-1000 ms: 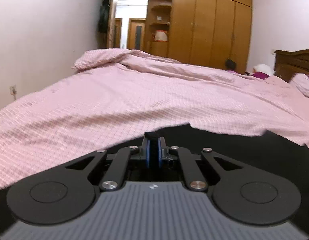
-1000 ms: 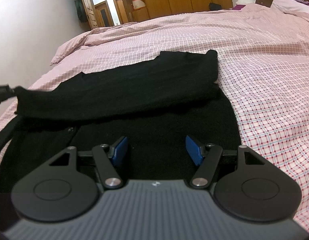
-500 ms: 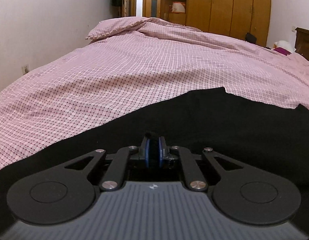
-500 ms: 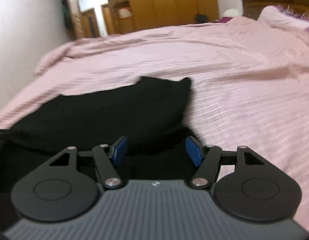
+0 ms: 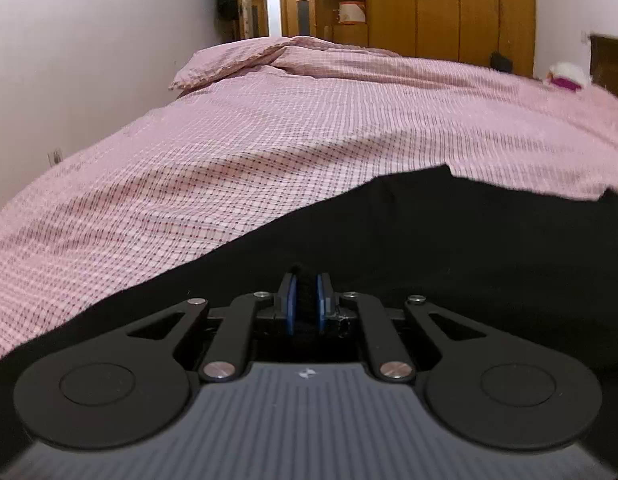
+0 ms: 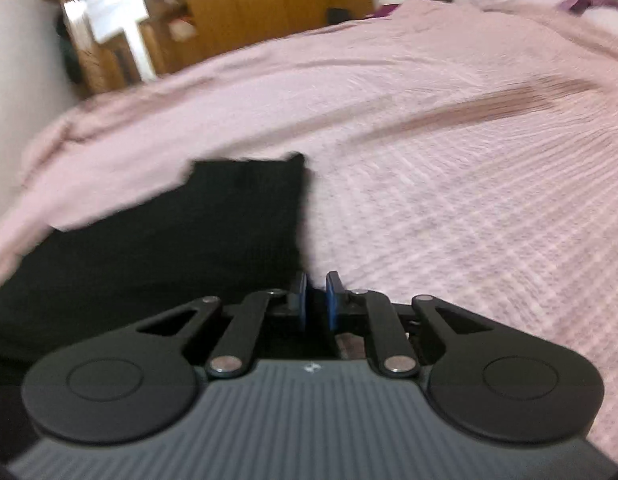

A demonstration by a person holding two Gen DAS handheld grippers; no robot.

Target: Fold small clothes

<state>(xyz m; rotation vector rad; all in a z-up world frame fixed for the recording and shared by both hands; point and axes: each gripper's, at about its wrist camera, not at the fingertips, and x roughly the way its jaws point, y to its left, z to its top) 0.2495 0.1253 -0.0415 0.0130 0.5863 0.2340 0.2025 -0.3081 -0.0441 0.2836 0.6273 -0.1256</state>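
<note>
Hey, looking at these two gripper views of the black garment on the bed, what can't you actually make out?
- Garment type and full outline: both views, cut off by the frame edges and hidden behind the gripper bodies.
- What the right hand-held gripper pinches: right view, motion blur; the gap is dark at the garment's edge.
- Items on the wardrobe shelf: left view, too small.
- Bedspread pattern: right view, blurred.
</note>
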